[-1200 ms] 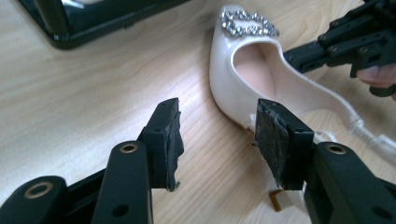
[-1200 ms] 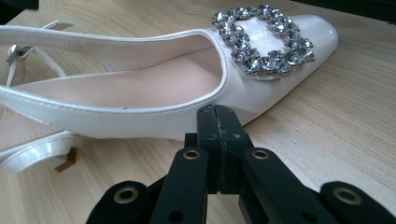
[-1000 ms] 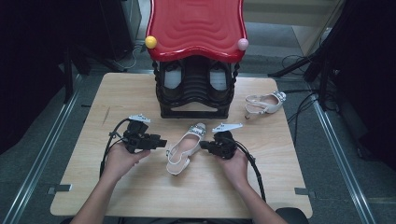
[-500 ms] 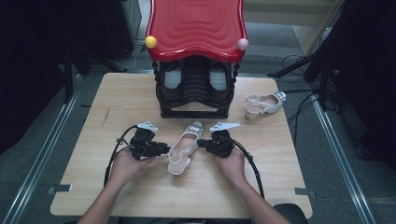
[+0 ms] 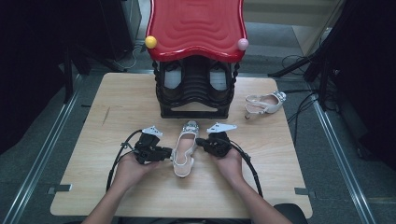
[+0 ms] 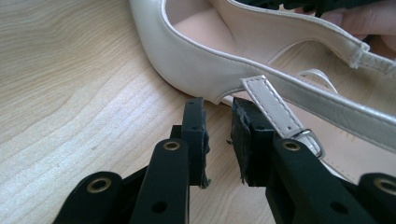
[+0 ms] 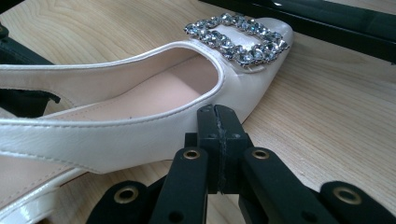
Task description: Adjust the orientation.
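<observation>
High view: cream patent slingback shoe point(image 5: 184, 149) flat on pale wood-grain table point(image 5: 116, 102), between left gripper point(image 5: 164, 152) and right gripper point(image 5: 200, 141). Left gripper view: matte black jaws just closing, narrow gap left, nothing pinched, tips beside buckled strap point(image 6: 275, 109). Right gripper view: jaws pressed together, empty, against shoe side; rhinestone buckle point(image 7: 238, 39) on toe.

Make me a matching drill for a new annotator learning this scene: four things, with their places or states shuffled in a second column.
1. near shoe
2. far shoe
3. right gripper
4. left gripper

a. jaws shut, tips against the shoe's side
b. by the table's right edge
c. jaws narrowly apart at the strap
d. between both grippers

Pairs: 1-d, 2-b, 3-a, 4-c
</observation>
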Motion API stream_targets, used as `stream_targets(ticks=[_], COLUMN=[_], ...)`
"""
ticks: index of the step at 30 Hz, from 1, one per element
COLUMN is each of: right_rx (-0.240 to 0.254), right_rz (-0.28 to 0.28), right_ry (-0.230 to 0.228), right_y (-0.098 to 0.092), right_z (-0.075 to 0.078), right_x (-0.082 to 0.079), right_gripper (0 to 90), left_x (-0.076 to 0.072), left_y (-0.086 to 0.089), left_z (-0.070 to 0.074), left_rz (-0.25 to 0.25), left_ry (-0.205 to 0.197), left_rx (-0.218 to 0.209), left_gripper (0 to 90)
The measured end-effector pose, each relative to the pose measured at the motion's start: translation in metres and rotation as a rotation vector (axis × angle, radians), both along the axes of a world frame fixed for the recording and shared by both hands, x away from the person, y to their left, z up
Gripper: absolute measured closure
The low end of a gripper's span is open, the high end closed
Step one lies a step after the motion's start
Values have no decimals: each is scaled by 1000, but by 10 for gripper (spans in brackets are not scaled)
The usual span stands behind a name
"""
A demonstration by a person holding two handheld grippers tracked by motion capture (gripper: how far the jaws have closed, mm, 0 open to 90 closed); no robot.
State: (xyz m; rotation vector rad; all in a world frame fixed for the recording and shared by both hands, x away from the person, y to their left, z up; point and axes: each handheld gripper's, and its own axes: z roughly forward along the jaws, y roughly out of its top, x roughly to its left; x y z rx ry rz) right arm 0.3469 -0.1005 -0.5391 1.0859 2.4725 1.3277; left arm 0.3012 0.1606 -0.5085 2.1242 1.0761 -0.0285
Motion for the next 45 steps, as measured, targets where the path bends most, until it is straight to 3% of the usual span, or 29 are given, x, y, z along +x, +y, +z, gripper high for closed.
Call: stream_targets(ticks=[5,12,15,21,25,31,34,38,45], right_rx=[-5,-16,-19,-11,7,43,25,28,33], right_rz=[3,-8,-9,-40,-75,-153,-202,-260,-327], right_ry=[20,43,15,26,39,39,27,50,41], right_y=[-1,-10,-18,-38,-54,-83,-95,-110,-121], right_z=[3,9,15,21,27,40,41,35,32], right_x=[2,6,4,4,7,19,29,46,72], right_gripper=[900,790,738,693,725,849,900,900,900], left_x=[3,10,14,22,28,29,28,26,23], left_y=[7,24,30,36,39,38,39,39,43], left_z=[1,4,3,4,2,2,3,4,1], left_rz=[15,49,72,78,81,79,77,76,85], left_ry=[-1,-23,-42,-39,-22,-23,-24,-30,-27], left_rx=[-13,-44,-53,-48,-51,-46,-49,-44,-39], left_gripper=[694,568,522,498,490,485,481,479,480])
